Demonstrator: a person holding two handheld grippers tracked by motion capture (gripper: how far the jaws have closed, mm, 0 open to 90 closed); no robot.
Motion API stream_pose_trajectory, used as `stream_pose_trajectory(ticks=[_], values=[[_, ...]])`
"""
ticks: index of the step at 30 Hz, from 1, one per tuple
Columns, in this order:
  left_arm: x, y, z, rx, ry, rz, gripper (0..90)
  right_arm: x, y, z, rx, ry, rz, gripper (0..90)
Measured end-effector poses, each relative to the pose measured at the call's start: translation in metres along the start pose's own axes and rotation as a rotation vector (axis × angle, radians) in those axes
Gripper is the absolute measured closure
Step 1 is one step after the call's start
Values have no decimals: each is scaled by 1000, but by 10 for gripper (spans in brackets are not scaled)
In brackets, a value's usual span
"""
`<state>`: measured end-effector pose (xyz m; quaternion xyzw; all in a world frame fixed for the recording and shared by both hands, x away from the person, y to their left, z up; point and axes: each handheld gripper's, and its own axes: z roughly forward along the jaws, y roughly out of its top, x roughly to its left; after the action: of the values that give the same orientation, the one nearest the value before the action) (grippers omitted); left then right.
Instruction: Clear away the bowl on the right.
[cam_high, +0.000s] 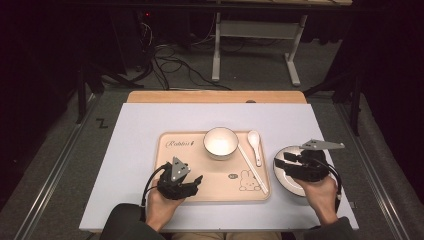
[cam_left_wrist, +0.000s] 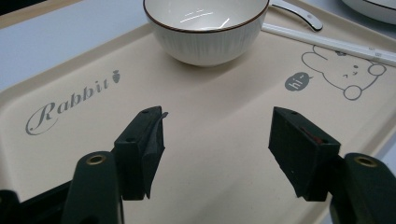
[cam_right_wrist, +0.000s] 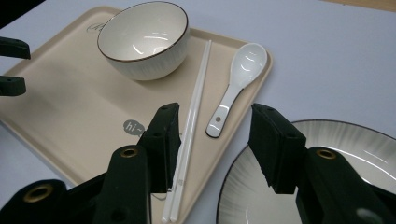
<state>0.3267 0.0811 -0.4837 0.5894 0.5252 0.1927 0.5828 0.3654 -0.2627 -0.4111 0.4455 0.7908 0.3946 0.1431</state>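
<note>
A beige tray (cam_high: 175, 155) printed with "Rabbit" and a bunny lies in the middle of the white mat. On it stand a white bowl (cam_high: 220, 142), a white spoon (cam_high: 255, 145) and white chopsticks (cam_high: 252, 167). A striped plate (cam_high: 282, 172) sits on the mat just right of the tray. My left gripper (cam_high: 195, 182) hovers open over the tray's near left part, with bare tray (cam_left_wrist: 219, 88) between its jaws and the bowl (cam_left_wrist: 205, 28) ahead. My right gripper (cam_high: 285, 161) stands open above the plate's left rim (cam_right_wrist: 355, 140), nothing gripped; the chopsticks (cam_right_wrist: 196, 93) and spoon (cam_right_wrist: 243, 65) lie beyond it.
The white mat (cam_high: 135, 130) covers a wooden table whose far edge (cam_high: 215, 96) shows at the back. Behind the table, cables and a white frame leg (cam_high: 216, 50) are on the floor. The left gripper's jaws (cam_right_wrist: 11, 65) show at the left edge of the right gripper view.
</note>
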Motion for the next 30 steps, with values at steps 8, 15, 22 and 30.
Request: stream_pose_trajectory(ticks=[8,15,22,30], values=[[-2,0,-1,3,-26,-5,349,-17,-22,-17,-8,-20,53,542],[-3,-1,-1,7,-32,-11,340,-32,-35,-24,-16,-57,77,533],[-3,-2,0,12,-30,1,339,-44,-49,-30,-22,-106,89,540],[-2,-4,1,23,-30,12,339,-57,-62,-26,-14,-133,136,560]])
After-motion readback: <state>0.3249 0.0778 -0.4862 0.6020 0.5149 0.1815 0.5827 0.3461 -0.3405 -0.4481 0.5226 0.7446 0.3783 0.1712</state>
